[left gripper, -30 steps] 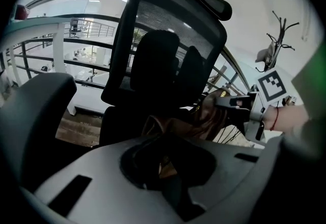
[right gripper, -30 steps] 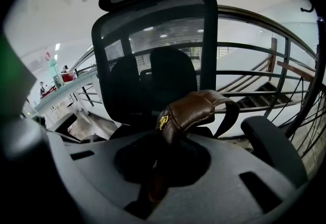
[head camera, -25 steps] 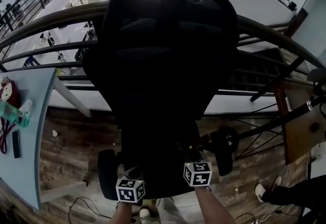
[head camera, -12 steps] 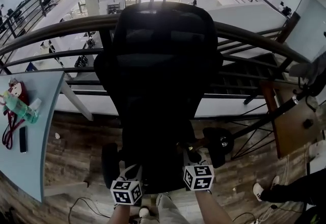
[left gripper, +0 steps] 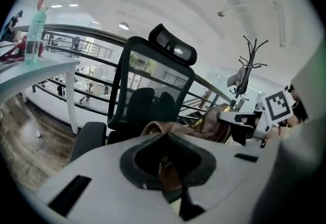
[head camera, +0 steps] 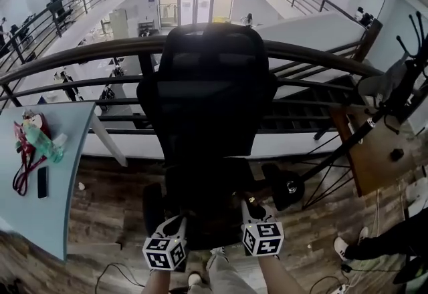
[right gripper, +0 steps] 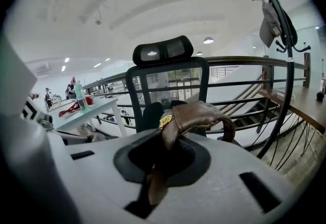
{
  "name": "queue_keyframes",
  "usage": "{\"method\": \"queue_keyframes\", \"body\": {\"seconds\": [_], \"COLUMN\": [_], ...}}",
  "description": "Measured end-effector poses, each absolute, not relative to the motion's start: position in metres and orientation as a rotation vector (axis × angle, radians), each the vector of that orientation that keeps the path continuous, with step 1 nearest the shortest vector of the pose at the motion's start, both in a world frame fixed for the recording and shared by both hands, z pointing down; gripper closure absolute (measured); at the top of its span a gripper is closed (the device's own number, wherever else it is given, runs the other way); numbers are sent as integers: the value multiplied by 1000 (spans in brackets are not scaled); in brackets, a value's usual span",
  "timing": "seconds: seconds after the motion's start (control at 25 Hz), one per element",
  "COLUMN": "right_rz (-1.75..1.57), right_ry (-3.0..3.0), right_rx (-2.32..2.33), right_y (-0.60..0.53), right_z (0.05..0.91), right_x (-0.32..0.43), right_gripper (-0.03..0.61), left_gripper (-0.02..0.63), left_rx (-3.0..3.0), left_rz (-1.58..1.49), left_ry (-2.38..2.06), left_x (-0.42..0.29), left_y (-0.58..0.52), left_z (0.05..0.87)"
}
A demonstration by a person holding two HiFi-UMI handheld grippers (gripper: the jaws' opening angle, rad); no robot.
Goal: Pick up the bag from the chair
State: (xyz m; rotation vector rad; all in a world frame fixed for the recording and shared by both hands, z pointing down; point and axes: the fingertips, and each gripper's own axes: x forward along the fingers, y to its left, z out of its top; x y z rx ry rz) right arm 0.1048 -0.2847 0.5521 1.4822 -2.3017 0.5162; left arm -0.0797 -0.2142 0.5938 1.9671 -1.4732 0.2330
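Note:
A black mesh office chair (head camera: 207, 92) stands before me against a railing. In the head view both grippers sit low over the front of its dark seat, left gripper (head camera: 175, 224) and right gripper (head camera: 251, 211); the bag is lost in the dark there. The left gripper view shows the brown leather bag (left gripper: 204, 129) running into my left gripper (left gripper: 165, 167), which is shut on a strap. In the right gripper view the bag (right gripper: 201, 115), with a gold buckle, hangs over my right gripper (right gripper: 157, 169), also shut on leather. The bag is held up in front of the chair back (right gripper: 168, 80).
A pale blue table (head camera: 47, 212) at the left carries a bottle (head camera: 43, 142), a red cord and a phone. A dark railing (head camera: 87, 55) runs behind the chair. A coat stand (head camera: 401, 79) and wooden desk (head camera: 381, 152) stand right. Cables and someone's shoe (head camera: 342, 249) lie on the floor.
The view has drawn back from the chair, which now looks smaller and farther. Both grippers stay low at the seat front, close together, a little lower in the picture.

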Motion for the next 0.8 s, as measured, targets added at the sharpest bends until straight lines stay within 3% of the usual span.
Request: {"method": "queue_keyframes", "body": {"seconds": [0.8], "right_rz": [397], "right_ry": [-2395], "right_rx": [1558], "right_y": [-161], "right_z": [469], "right_x": [106], "right_gripper": [554], "left_gripper": [595], "left_rx": [2109], "left_rz": [157], "left_ry": [-1425], "left_x": [-79], "left_y": [-103], "left_z": [515]}}
